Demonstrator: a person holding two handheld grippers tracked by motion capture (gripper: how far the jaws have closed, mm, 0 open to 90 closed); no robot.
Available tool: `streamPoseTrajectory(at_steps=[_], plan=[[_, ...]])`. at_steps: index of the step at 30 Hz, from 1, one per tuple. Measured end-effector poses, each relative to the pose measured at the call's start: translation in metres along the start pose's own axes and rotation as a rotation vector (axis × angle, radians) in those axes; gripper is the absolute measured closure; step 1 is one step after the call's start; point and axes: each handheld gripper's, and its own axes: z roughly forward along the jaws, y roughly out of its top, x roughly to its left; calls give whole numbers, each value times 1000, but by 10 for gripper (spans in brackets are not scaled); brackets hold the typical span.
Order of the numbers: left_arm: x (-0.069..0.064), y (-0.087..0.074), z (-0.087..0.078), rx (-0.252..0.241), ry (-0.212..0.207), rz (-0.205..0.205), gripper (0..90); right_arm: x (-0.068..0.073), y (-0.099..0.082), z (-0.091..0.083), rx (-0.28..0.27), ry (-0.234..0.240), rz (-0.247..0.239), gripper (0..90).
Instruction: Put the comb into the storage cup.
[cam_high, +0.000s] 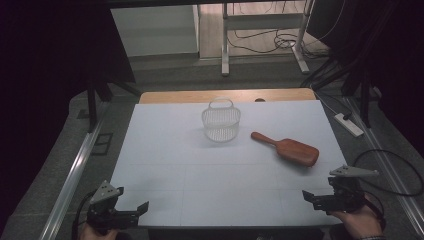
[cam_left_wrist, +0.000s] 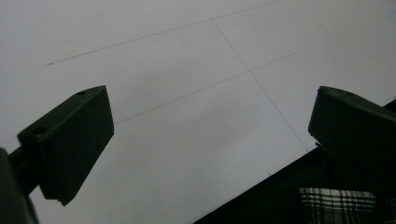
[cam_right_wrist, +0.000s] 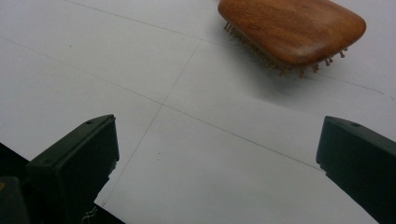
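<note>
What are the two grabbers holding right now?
Nothing. The left gripper and right gripper are both open over bare table; the wooden hairbrush lies untouched beside the basket.

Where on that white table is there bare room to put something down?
The whole near half, between the left gripper and right gripper, is bare, as is the left side beside the basket. It is busier around the hairbrush.

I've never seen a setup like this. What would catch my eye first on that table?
Probably the wooden hairbrush, lying bristles down on the right of the white table, its warm brown standing out against the pale surface. Just left of it, farther back, stands a small white wire basket with its handle up. At the near edge, the left claw and right claw are both open, holding nothing.
</note>
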Motion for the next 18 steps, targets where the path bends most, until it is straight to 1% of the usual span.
streamPoseTrajectory(at_steps=[3,9,10,13,15,16,18], plan=[[0,0,0,-2,1,1,12,-1,0,0,-3,8,0,0],[-1,1,1,1,3,8,12,-4,7,-2,-11,14,-9,0],[-1,1,1,0,4,9,12,-5,11,-2,-21,21,-2,0],[-1,1,2,0,2,10,12,-6,13,-2,-26,32,4,0],[-1,1,2,0,1,10,12,-6,15,-1,-25,38,-3,0],[0,1,2,0,0,8,12,-7,18,-1,-23,38,-18,0],[0,1,2,0,0,7,12,-7,21,-1,-25,42,-32,0]])
